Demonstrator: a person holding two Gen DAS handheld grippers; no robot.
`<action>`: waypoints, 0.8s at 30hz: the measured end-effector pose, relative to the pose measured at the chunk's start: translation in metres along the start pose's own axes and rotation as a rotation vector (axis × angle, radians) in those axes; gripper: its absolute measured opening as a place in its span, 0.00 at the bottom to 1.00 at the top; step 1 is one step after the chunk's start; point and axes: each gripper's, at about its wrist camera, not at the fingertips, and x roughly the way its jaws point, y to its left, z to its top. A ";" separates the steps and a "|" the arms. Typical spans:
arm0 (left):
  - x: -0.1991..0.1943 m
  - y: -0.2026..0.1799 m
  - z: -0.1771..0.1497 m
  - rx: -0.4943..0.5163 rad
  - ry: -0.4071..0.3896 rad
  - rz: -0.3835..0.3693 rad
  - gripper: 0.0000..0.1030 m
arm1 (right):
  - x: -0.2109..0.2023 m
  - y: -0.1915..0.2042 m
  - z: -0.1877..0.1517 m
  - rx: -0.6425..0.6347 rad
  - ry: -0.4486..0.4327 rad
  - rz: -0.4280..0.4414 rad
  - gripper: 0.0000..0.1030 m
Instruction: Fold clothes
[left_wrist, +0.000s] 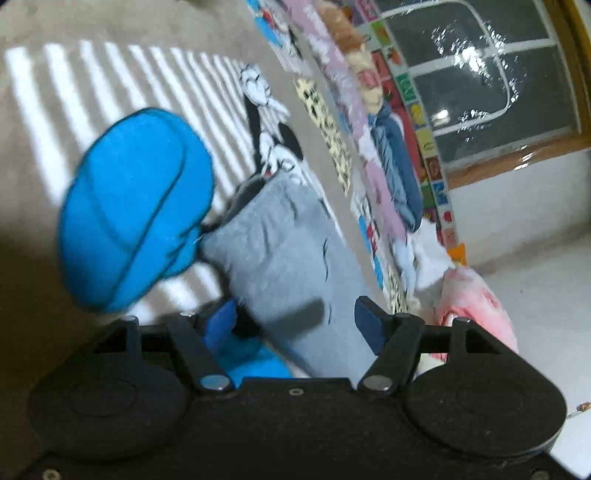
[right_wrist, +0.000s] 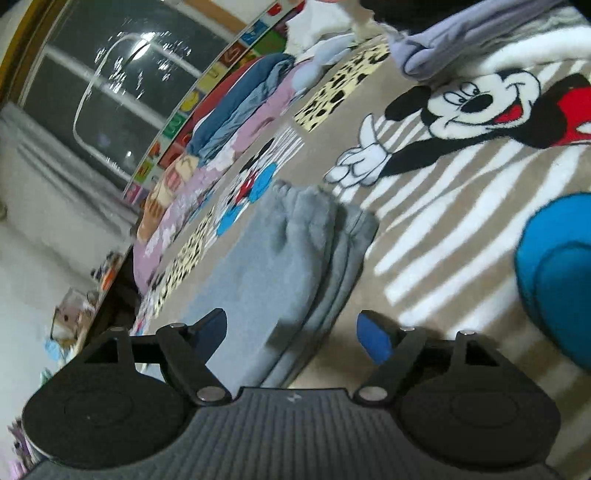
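A grey fleece garment (left_wrist: 288, 258) lies folded in layers on a beige striped blanket with a cartoon mouse (right_wrist: 461, 206). My left gripper (left_wrist: 295, 325) hangs open just over the garment's near part, its blue-padded fingers apart, with the cloth below the gap. In the right wrist view the same grey garment (right_wrist: 288, 251) shows its stacked edges. My right gripper (right_wrist: 291, 336) is open over the garment's near edge, and its pads do not press on the cloth. A bright blue rounded shape (left_wrist: 136, 210) sits beside the garment, and I cannot tell what it is.
Folded and loose clothes in pink, navy and orange (right_wrist: 236, 114) are piled along the blanket's far side, below a dark window (left_wrist: 480, 74). A lavender garment (right_wrist: 461, 40) lies beyond the mouse print. A pink cloth (left_wrist: 476, 306) sits by the white floor.
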 end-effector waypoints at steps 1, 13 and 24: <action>0.004 0.000 0.002 -0.005 -0.014 -0.008 0.68 | 0.002 -0.002 0.004 0.008 -0.001 0.000 0.75; 0.028 0.002 0.015 -0.008 -0.081 -0.019 0.28 | 0.029 -0.011 0.023 0.044 -0.054 -0.080 0.25; -0.045 -0.007 0.025 0.030 -0.030 -0.004 0.25 | -0.066 0.027 -0.018 0.105 -0.123 -0.100 0.19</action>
